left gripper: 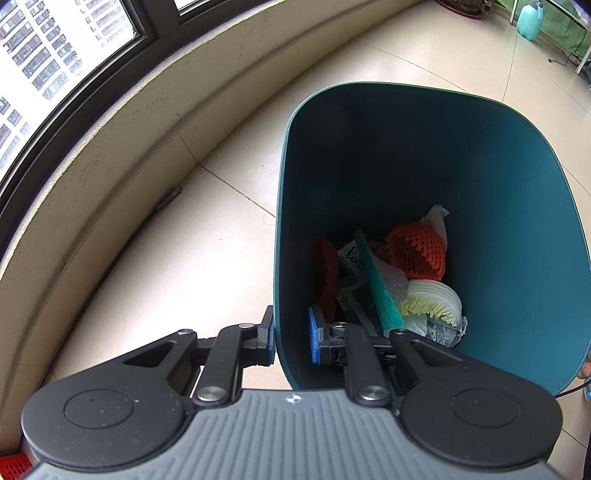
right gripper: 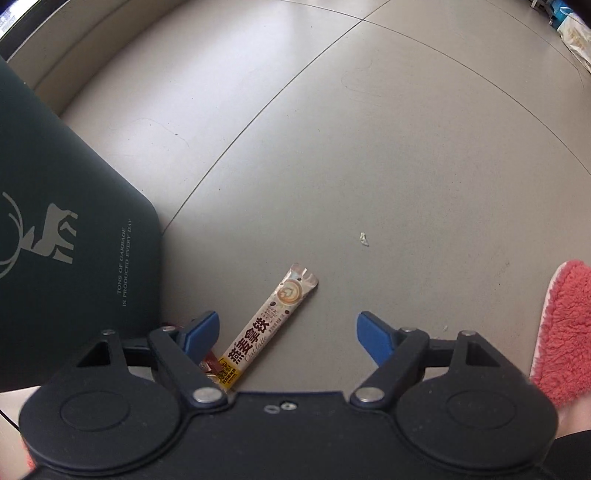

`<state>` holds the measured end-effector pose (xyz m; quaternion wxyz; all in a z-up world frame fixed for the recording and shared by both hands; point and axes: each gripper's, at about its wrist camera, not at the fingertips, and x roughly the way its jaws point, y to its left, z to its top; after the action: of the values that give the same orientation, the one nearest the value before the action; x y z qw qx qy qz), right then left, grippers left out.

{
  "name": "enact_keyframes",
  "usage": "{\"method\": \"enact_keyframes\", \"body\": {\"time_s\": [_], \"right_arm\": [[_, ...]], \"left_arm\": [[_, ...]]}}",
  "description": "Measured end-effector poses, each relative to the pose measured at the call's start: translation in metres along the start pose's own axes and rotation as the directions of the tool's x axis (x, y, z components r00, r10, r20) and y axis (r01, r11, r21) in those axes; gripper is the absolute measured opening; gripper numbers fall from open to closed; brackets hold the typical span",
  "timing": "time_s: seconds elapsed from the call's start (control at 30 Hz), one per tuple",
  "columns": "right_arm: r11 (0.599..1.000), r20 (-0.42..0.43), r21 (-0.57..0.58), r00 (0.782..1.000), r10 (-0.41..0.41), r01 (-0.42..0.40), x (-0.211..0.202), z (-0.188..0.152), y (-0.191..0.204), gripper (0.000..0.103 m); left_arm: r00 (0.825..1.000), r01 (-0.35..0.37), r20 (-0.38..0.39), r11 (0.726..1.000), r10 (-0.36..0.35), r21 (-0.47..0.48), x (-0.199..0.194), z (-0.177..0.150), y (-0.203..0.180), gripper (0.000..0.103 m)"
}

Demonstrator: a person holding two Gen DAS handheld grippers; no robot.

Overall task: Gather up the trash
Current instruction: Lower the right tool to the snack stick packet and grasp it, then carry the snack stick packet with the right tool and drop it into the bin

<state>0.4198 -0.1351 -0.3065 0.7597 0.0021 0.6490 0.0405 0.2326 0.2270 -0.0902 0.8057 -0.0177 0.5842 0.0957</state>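
The left gripper (left gripper: 291,338) is clamped on the near wall of the teal trash bin (left gripper: 517,206), one blue pad (left gripper: 314,334) inside the bin and the other finger outside against the wall. The bin stands on a pale tiled floor (left gripper: 207,258), with a low beige ledge (left gripper: 122,147) and a dark-framed window (left gripper: 55,74) beyond it on the bin's left side. At the bottom of the bin lies collected trash: an orange foam fruit net (left gripper: 415,253), a second orange net piece (left gripper: 327,273) against the near wall, a printed plastic wrapper (left gripper: 352,264), a green flat sheet (left gripper: 380,284), crumpled white paper (left gripper: 437,218) and a white-and-yellow ribbed foam piece (left gripper: 434,301). Far beyond the bin, a light blue bottle (left gripper: 530,18) stands on the floor.

In the right wrist view the right gripper (right gripper: 288,332) points down at the floor with its jaws spread wide and nothing pressed between them. A coffee-mix stick packet (right gripper: 271,325) lies flat on the floor just to the right of the bin's dark outer wall (right gripper: 66,240), which bears a deer logo. The packet lies slanted, its lower end beside the gripper's left blue finger (right gripper: 201,330), its torn upper end pointing away from the bin. A second small wrapper (right gripper: 214,363), brown and orange, shows partly under that finger. A small white scrap (right gripper: 364,239) lies farther from the bin, past the packet. A red fuzzy slipper (right gripper: 565,332) sits at the far right of the packet.
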Motion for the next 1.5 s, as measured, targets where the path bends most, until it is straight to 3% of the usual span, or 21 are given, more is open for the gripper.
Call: {"method": "enact_keyframes", "body": {"time_s": [0.2,0.33,0.4,0.47,0.57,0.8,1.03,1.2,1.33,1.5], "right_arm": [[0.994,-0.076,0.110,0.997,-0.004,0.012,0.055,-0.004,-0.002,0.066],[0.985,-0.094,0.174,0.996,-0.005,0.022,0.073,-0.005,0.000,0.064],[0.983,-0.102,0.181,0.995,-0.021,0.039,0.080,-0.007,0.004,0.053],[0.982,-0.093,0.179,0.994,-0.049,0.065,0.081,-0.008,0.009,0.049],[0.983,-0.082,0.169,0.995,-0.063,0.076,0.078,-0.011,0.011,0.033],[0.985,-0.063,0.152,0.995,-0.073,0.082,0.062,-0.023,-0.003,0.024],[0.997,0.013,0.055,0.999,-0.050,0.049,-0.001,-0.041,-0.019,0.021],[0.999,0.107,-0.047,0.994,0.017,-0.012,-0.076,-0.056,-0.015,0.021],[0.992,0.177,-0.102,0.980,0.089,-0.072,-0.142,-0.051,0.001,0.021],[0.964,0.260,-0.237,0.948,0.182,-0.120,-0.220,-0.050,0.029,0.021]], "left_arm": [[1.000,-0.022,-0.017,1.000,0.022,0.006,0.006,0.001,-0.003,0.016],[0.999,-0.037,-0.021,0.999,0.037,0.000,0.009,0.003,-0.003,0.015],[0.999,-0.039,-0.024,0.999,0.039,-0.005,0.009,0.004,-0.003,0.014],[0.999,-0.043,-0.024,0.999,0.042,-0.006,0.010,0.005,-0.004,0.014],[0.998,-0.051,-0.026,0.999,0.051,-0.004,0.011,0.004,-0.006,0.014],[0.998,-0.055,-0.025,0.998,0.054,-0.011,0.011,0.004,-0.008,0.014],[0.998,-0.052,-0.021,0.998,0.051,-0.022,0.009,0.003,-0.006,0.014],[0.999,-0.029,-0.015,0.999,0.029,-0.033,0.004,0.004,-0.002,0.014],[1.000,-0.023,-0.015,0.999,0.022,-0.035,0.003,0.005,0.000,0.014],[1.000,-0.009,-0.002,0.999,0.009,-0.037,-0.003,0.004,0.002,0.014]]}}
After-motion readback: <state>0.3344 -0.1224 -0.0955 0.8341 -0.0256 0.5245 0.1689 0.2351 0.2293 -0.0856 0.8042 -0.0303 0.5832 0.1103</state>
